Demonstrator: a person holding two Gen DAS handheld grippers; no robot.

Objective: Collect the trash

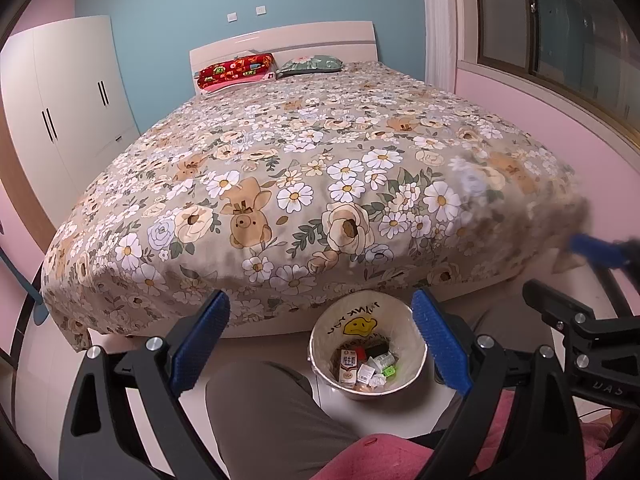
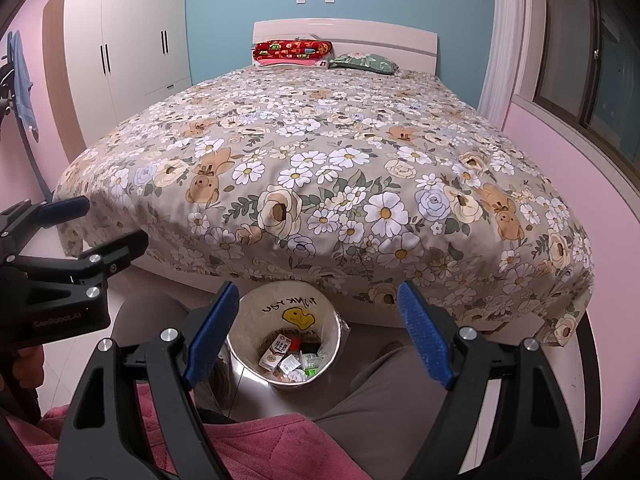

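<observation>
left tool (image 1: 320, 340): jaws apart, empty
right tool (image 2: 318, 330): jaws apart, empty
bin (image 2: 244, 312): on floor beside bed (image 2: 320, 168), trash (image 2: 294, 358) inside

Right gripper (image 2: 320, 336) is held open above the trash bin (image 2: 248, 312); cartons (image 2: 279, 350) are seen inside; bed (image 2: 320, 160) beyond.
</observation>
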